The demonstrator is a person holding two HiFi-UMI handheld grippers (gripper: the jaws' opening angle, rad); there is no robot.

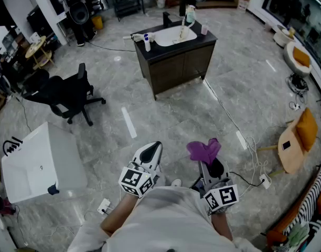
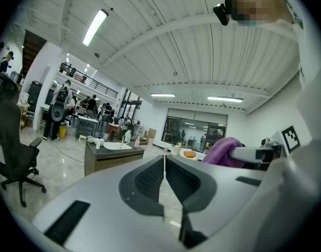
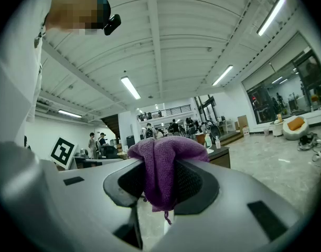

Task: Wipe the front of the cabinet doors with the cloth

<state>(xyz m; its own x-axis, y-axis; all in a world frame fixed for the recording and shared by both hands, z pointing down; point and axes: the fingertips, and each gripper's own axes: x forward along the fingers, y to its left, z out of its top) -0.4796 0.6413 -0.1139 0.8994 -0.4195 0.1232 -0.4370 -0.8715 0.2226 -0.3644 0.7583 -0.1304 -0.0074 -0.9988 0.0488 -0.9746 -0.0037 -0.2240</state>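
Note:
A dark vanity cabinet with two front doors and a white sink top stands far across the floor; it also shows small in the left gripper view as the cabinet. My right gripper is shut on a purple cloth, which bunches over the jaw tips as the cloth in the right gripper view. My left gripper is shut with nothing in it, its tips pressed together. Both grippers are held close to the person's body, well short of the cabinet.
A black office chair stands at the left, a white tub-like unit at the near left. Cables and a power strip lie on the floor at the right, next to a round wooden table. Bottles stand on the cabinet top.

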